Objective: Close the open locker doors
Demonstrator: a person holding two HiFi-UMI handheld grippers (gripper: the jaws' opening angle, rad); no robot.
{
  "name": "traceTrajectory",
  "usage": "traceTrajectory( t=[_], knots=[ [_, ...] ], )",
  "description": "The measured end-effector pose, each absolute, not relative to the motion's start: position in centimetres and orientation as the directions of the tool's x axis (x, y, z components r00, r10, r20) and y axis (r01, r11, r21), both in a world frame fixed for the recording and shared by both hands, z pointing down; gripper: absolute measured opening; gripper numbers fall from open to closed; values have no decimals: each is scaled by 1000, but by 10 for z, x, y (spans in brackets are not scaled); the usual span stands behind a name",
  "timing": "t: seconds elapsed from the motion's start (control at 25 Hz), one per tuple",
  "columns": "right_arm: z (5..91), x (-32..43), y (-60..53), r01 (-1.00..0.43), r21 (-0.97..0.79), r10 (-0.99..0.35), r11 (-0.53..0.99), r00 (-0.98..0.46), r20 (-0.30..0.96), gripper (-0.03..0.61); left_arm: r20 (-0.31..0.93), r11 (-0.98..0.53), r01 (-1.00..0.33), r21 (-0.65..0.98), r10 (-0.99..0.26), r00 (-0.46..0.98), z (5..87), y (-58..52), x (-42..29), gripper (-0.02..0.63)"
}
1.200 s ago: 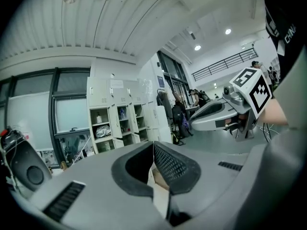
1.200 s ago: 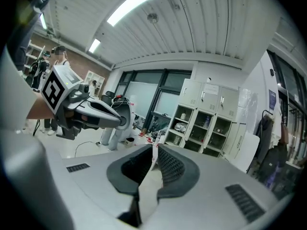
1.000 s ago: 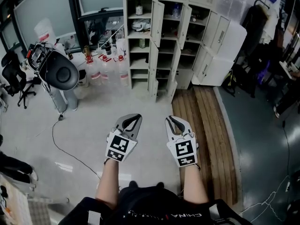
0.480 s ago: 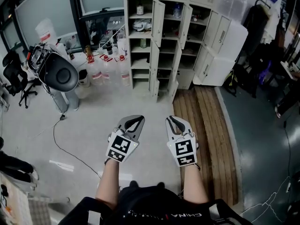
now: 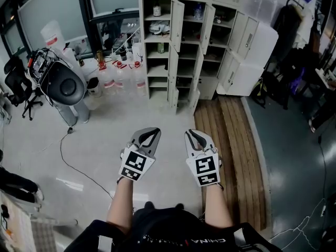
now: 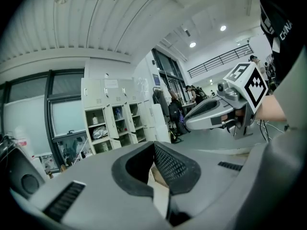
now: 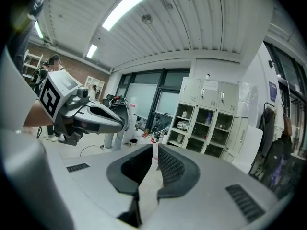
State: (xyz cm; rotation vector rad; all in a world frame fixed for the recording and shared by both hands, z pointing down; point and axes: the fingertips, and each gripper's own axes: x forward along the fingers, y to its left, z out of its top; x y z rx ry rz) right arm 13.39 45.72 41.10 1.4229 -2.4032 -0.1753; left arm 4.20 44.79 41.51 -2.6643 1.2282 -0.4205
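A bank of beige lockers (image 5: 181, 41) stands at the far side of the floor, well ahead of both grippers. Several of its doors (image 5: 176, 20) hang open, showing shelves with bottles and bags. A wide door (image 5: 247, 62) swings out at the lockers' right. My left gripper (image 5: 148, 136) and right gripper (image 5: 193, 135) are held side by side over the floor, both shut and empty, pointing toward the lockers. The left gripper view shows the lockers (image 6: 115, 126) far off past the left gripper (image 6: 153, 143). In the right gripper view they (image 7: 206, 123) stand beyond the right gripper (image 7: 154, 147).
A black-backed chair on a stand (image 5: 65, 85) is at the left, with water bottles (image 5: 121, 80) by the lockers' foot. A cable (image 5: 73, 164) trails over the floor. Wooden boards (image 5: 231, 151) run along the right. Dark clothes (image 5: 286, 30) hang at the far right.
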Motion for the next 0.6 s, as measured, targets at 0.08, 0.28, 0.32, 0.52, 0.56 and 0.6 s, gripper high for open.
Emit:
traceTrajectory(
  t=[0.08, 0.28, 0.32, 0.52, 0.56, 0.6],
  knots=[
    [413, 141, 456, -831, 281, -874, 481, -426, 235, 58, 179, -639, -718, -276, -768, 615, 415, 447, 45, 20],
    [420, 169, 456, -848, 267, -883, 459, -399, 249, 58, 175, -631, -728, -266, -775, 608, 417, 447, 64, 21],
    [420, 176, 456, -850, 259, -883, 458, -400, 247, 58, 172, -631, -730, -263, -775, 608, 418, 447, 69, 21],
    [428, 206, 454, -860, 210, -877, 466, -415, 243, 58, 184, -611, -743, -273, -791, 584, 427, 452, 93, 21],
    [430, 211, 453, -859, 202, -874, 470, -420, 246, 58, 189, -604, -749, -273, -797, 574, 429, 453, 95, 21],
    [434, 215, 452, -859, 194, -871, 475, -425, 248, 58, 195, -597, -755, -272, -802, 564, 432, 454, 96, 21]
  ],
)
